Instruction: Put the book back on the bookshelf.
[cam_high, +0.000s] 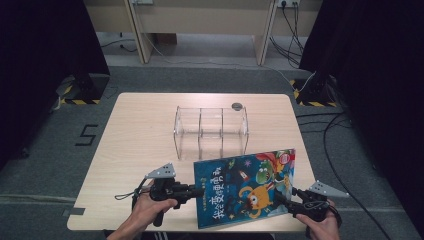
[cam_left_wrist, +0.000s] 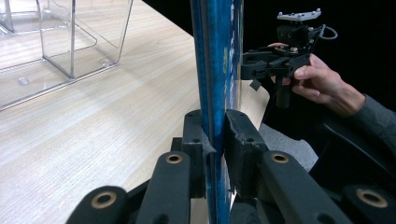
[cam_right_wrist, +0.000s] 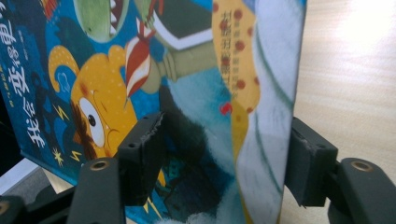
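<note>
Left gripper (cam_high: 199, 191): jaws clamped on the spine edge of the picture book (cam_high: 245, 187); in the left gripper view the pads pinch the blue edge (cam_left_wrist: 215, 140).
Right gripper (cam_high: 280, 199): jaws apart, straddling the book's opposite edge (cam_right_wrist: 219, 154), with a gap at each pad.
Picture book: blue cartoon cover, at the near table edge between both grippers.
Clear acrylic organizer (cam_high: 211, 131): compartmented, just beyond the book, mid-table.
Table (cam_high: 140, 135): light wood.

A pale wooden table (cam_high: 135, 130) stands on grey carpet (cam_high: 45, 150). Black curtains (cam_high: 45, 35) hang beyond its left and right edges. Beyond the far edge stands a light wooden frame (cam_high: 200, 20), cables (cam_high: 292, 30) trailing beside it.
</note>
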